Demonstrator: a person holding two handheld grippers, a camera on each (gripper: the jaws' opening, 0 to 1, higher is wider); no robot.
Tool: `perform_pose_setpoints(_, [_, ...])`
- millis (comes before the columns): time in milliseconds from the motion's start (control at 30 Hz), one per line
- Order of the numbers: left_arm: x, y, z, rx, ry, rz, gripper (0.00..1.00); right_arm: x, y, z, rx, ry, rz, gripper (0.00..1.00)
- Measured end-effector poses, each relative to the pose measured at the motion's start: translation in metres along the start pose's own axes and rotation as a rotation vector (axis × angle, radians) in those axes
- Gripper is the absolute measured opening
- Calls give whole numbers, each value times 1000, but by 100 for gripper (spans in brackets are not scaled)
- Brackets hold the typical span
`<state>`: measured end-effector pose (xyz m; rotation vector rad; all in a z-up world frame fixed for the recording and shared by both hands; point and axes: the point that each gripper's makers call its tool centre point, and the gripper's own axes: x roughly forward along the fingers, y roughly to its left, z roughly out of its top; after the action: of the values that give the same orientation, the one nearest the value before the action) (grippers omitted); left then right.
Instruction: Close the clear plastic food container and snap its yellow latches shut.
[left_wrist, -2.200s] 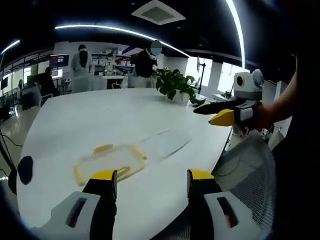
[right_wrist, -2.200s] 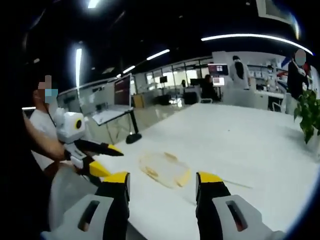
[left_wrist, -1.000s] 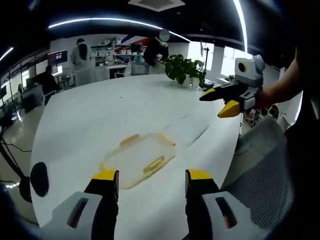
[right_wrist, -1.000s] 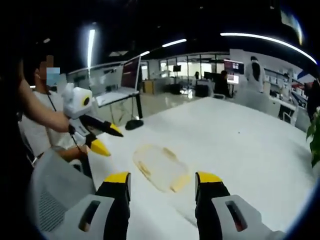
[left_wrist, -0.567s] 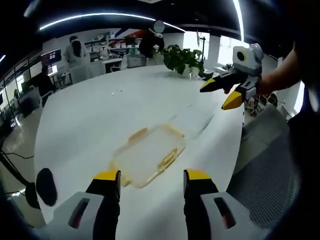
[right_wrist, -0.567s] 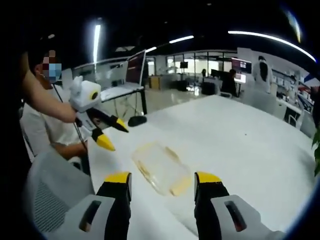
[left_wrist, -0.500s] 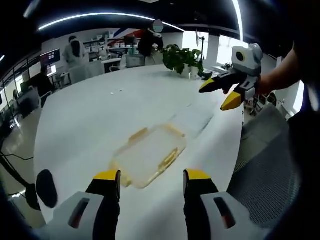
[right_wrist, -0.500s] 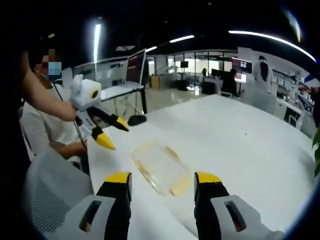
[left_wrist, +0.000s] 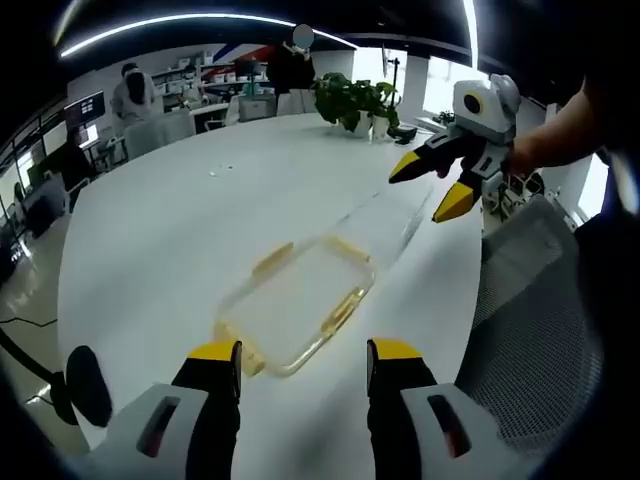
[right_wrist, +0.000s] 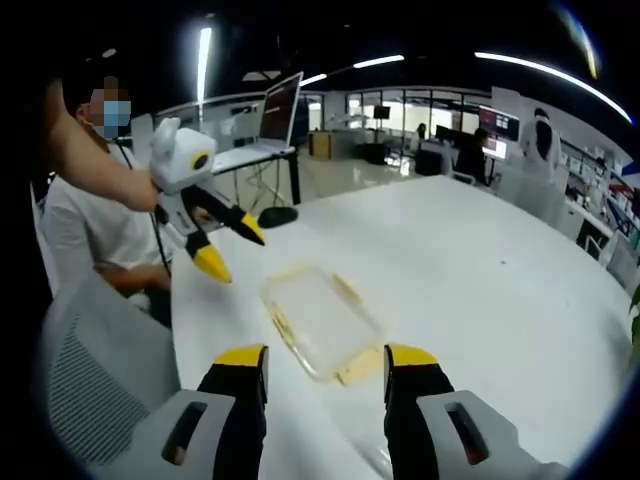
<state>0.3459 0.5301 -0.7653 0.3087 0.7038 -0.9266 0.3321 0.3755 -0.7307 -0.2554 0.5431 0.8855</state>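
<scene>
Two grippers hang above a white table (left_wrist: 180, 220), neither touching anything. In the left gripper view, the left gripper (left_wrist: 302, 365) shows its two yellow-tipped jaws standing apart at the bottom, with bare table between them, and the clear plastic food container (left_wrist: 298, 303) lies flat on the table just ahead of the tips. Yellow latches (left_wrist: 343, 308) run along its edges, one on the side nearer the jaws, one on the far side and one at the near-left end; whether they are snapped down is too blurred to tell. The right gripper (left_wrist: 440, 190) comes in from the upper right of this view, held by a bare arm (left_wrist: 555, 135), its black jaws with yellow tips spread apart in the air above the table's far edge, well apart from the container. A potted plant (left_wrist: 352, 100) stands at the far end of the table, and a mesh chair back (left_wrist: 535, 330) sits at the right. In the right gripper view, the right gripper (right_wrist: 324, 364) has its jaws parted above the table (right_wrist: 480, 290), and the container (right_wrist: 318, 318) lies just ahead of them near the table's edge. The left gripper (right_wrist: 226, 247) shows at the left of this view, jaws apart, hovering near the container's far-left corner without touching it, held by a seated person in a white shirt (right_wrist: 85, 235).
</scene>
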Motion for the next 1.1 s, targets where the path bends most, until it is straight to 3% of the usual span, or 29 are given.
perform_pose_setpoints(500, [11, 21, -6, 74, 85, -39, 53, 23, -9, -13, -119, 119, 48, 45])
perform_pose_setpoints(767, [17, 28, -8, 151, 133, -66, 53, 30, -17, -16, -147, 149, 61, 45])
perform_pose_setpoints(1100, [23, 37, -11, 217, 178, -80, 56, 41, -17, -28, -235, 234, 119, 45])
